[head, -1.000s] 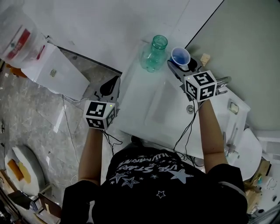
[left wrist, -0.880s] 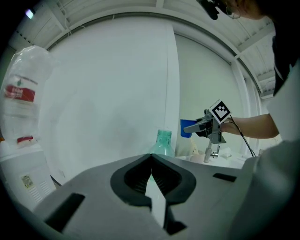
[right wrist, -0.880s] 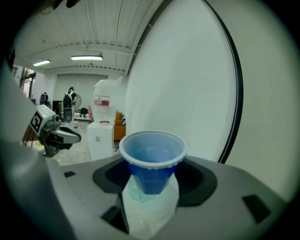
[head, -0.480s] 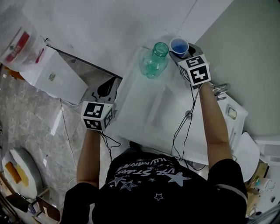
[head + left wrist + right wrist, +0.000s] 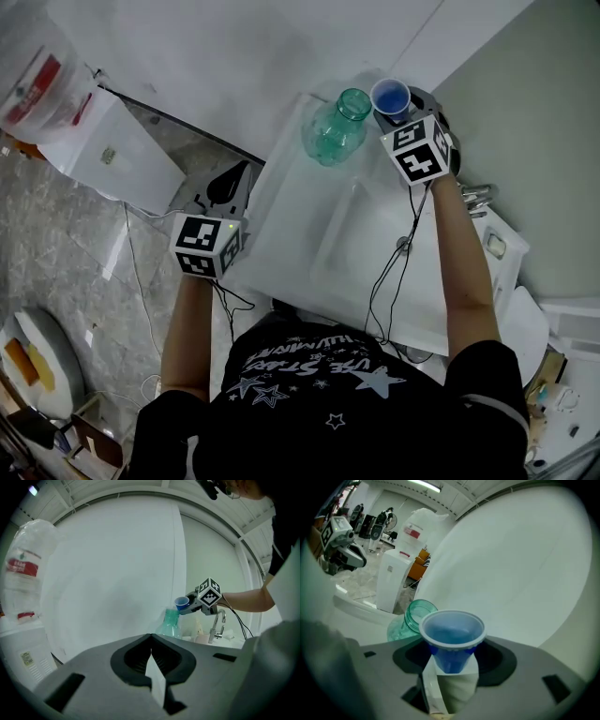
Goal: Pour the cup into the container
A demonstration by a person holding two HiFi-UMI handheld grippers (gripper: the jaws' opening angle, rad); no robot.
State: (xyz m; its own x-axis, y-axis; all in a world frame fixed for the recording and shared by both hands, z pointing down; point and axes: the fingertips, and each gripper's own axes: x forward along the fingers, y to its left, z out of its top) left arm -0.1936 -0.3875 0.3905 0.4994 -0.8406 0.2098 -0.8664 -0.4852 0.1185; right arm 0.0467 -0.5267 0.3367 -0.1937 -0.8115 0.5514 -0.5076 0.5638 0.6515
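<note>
Right claw [image 5: 451,670] on blue cup [image 5: 452,634] — cup's base hidden between pads [image 5: 457,686]

Right tool [image 5: 395,113] carried blue cup [image 5: 390,95] closer to green bottle [image 5: 335,133] mouth; tool rolled.

White sink counter [image 5: 281,220] with recessed basin [image 5: 364,246] and chrome faucet [image 5: 476,194], set against a plain white wall [image 5: 234,56]; grey marbled floor [image 5: 66,234] at left, beside a white cabinet [image 5: 122,150]; ceiling strip light [image 5: 425,484] overhead
</note>
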